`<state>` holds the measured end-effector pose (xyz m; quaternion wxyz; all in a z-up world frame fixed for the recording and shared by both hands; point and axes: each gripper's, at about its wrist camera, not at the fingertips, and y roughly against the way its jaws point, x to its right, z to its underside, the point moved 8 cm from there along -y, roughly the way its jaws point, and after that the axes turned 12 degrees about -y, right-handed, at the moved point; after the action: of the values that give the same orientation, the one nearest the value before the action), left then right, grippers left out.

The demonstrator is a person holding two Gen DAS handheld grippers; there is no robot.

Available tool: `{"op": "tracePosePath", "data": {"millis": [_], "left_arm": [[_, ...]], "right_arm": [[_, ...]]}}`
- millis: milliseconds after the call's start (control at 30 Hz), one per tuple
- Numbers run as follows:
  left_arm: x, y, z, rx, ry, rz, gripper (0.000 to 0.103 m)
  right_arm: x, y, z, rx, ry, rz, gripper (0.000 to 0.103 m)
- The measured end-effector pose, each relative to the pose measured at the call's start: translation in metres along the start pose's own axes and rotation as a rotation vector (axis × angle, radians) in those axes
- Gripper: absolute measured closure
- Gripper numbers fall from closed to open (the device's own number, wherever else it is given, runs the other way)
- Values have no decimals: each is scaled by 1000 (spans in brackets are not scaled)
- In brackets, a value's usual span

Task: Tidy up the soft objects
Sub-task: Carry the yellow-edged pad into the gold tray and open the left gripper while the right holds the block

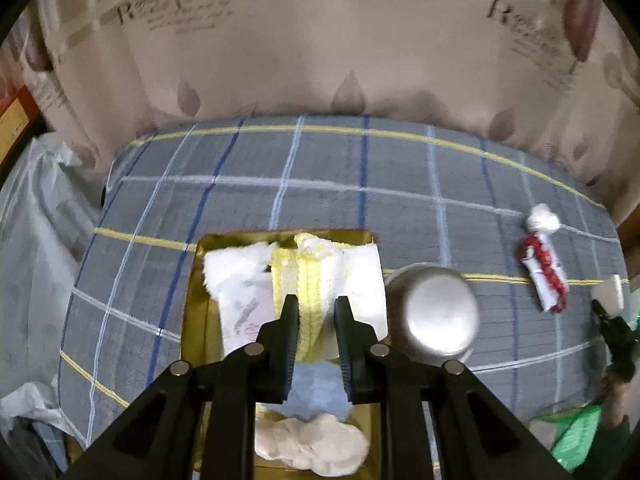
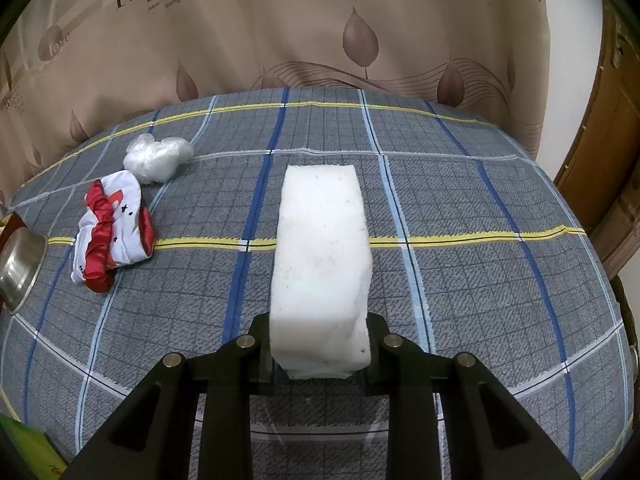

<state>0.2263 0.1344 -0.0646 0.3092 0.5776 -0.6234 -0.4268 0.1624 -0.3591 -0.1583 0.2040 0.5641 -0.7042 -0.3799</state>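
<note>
The right gripper (image 2: 320,354) squeezes a white foam block (image 2: 322,256). The left gripper (image 1: 316,320), narrowly apart, hovers over the gold tray (image 1: 192,320). Next, I think, the block goes left, toward nine o'clock, into the tray.

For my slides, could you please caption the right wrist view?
Right gripper holds a white foam block above the plaid cloth.

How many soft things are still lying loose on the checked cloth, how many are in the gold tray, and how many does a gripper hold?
Loose on the cloth: 2, the red and white fabric and the clear plastic wad.
In the gold tray: 3, the white and yellow cloth, a pale blue piece and a cream wad.
Held by the right gripper: 1, the white foam block.
Total: 6
</note>
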Motion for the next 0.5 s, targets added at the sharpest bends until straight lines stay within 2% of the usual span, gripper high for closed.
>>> {"op": "tracePosePath", "data": {"millis": [300, 500], "left_arm": [[9, -31, 5, -37, -61, -15, 84], [14, -39, 3, -43, -69, -26, 81]], "right_arm": [[0, -2, 1, -5, 11, 11, 79], [-1, -2, 1, -6, 13, 12, 79]]}}
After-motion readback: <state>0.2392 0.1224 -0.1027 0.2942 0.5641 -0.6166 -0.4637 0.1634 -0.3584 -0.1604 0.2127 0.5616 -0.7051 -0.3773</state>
